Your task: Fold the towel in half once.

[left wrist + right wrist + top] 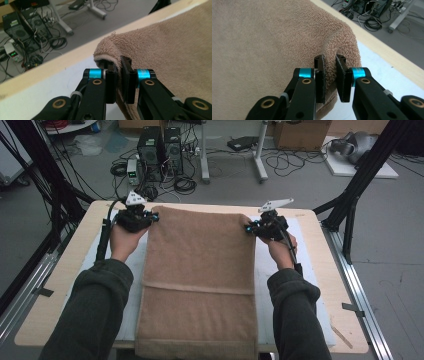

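On the table, the towel is lying lengthwise; the left gripper and right gripper are each clamping one of its far corners, forearms reaching forward alongside it.

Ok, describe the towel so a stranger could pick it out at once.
On the wooden table lies a white mat, and the towel lies down its middle. It is tan terry cloth, its far corners pinched by the left gripper and right gripper.
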Motion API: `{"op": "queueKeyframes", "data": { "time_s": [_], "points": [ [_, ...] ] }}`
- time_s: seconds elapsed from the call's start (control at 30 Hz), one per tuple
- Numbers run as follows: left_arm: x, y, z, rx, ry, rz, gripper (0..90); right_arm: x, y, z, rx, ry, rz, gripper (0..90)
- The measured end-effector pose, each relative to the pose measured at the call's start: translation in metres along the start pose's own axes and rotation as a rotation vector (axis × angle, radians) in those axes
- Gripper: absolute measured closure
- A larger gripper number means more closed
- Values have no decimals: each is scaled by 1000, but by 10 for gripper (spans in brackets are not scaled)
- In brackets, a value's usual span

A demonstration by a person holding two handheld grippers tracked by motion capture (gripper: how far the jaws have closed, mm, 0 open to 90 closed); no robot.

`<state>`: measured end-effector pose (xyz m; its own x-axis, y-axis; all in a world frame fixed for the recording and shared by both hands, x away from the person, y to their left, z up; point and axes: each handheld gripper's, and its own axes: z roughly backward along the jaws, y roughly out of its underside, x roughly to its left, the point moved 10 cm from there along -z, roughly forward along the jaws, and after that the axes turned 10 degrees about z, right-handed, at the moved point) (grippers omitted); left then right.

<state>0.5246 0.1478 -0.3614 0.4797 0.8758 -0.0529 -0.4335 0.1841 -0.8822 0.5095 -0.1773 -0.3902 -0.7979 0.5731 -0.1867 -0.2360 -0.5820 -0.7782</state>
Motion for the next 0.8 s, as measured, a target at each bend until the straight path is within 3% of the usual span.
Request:
{"op": "queueKeyframes", "data": {
  "time_s": [0.03, 0.1, 0.17, 0.27, 0.33, 0.37, 0.43, 0.5, 0.53, 0.7, 0.8],
  "points": [
    [1, -1, -1, -3, -5, 6, 818, -4, -2, 1, -4, 12, 0, 756],
    [5, 9, -5, 44, -4, 35, 680, -9, 2, -2, -14, 27, -44, 583],
    [10, 23, -7, 68, -2, 67, 591, -9, 15, -7, 19, 4, -87, 523],
    [12, 45, -5, 75, 29, 98, 556, -1, 30, -11, 39, -22, -106, 490],
    [11, 62, -2, 87, 41, 97, 539, 8, 37, -11, 38, -51, -107, 477],
    [10, 69, 0, 104, 46, 89, 533, 13, 40, -11, 69, -80, -125, 433],
    [7, 82, 5, 108, 68, 91, 514, 21, 42, -9, 89, -104, -122, 430],
    [4, 93, 12, 108, 90, 94, 494, 27, 39, -3, 60, -76, -77, 436],
    [2, 99, 15, 133, 101, 87, 483, 31, 37, 0, 41, -72, -67, 440],
    [-5, 115, 33, 106, 132, 94, 451, 49, 46, 8, 33, -88, -50, 429],
    [-9, 127, 41, 112, 145, 78, 449, 57, 57, 11, 32, -97, -51, 428]
  ]
}}
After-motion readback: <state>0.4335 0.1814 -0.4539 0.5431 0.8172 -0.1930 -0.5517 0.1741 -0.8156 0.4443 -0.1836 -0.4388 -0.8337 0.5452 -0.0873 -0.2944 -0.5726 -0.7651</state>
